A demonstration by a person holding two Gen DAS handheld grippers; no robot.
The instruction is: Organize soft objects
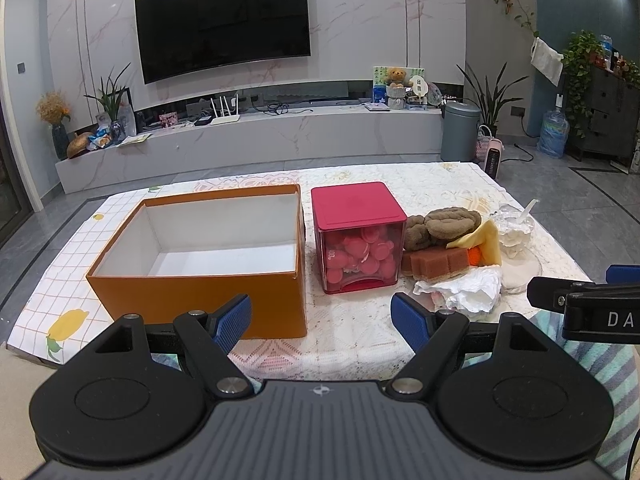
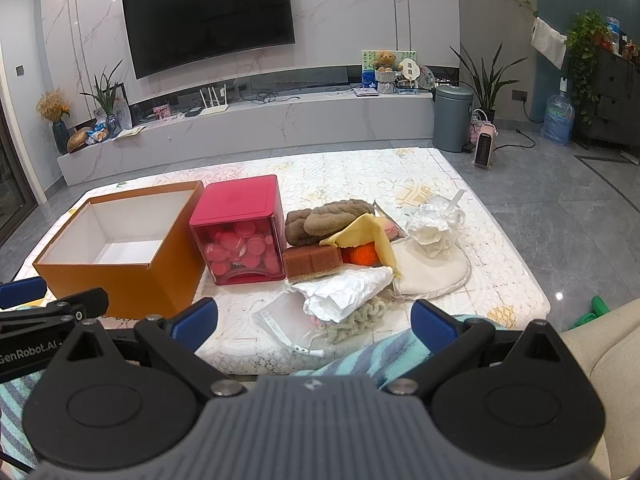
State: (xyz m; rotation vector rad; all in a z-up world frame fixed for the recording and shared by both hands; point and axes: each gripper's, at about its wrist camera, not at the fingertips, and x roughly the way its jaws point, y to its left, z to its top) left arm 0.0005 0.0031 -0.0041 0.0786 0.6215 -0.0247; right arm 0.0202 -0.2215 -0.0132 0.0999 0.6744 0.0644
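Fingers of both grippers spread, empty; red container (image 1: 358,236) stands between orange box (image 1: 200,272) and soft pile (image 2: 344,248).

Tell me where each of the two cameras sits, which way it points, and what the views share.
Left wrist: behind the open left gripper, facing forward over the table at the orange box and red container; the right gripper's finger shows at the right edge.
Right wrist: behind the open right gripper, facing the pile of soft objects; the left gripper shows at the left edge, a striped sleeve below.
Shared: box, container, pile, wall television.
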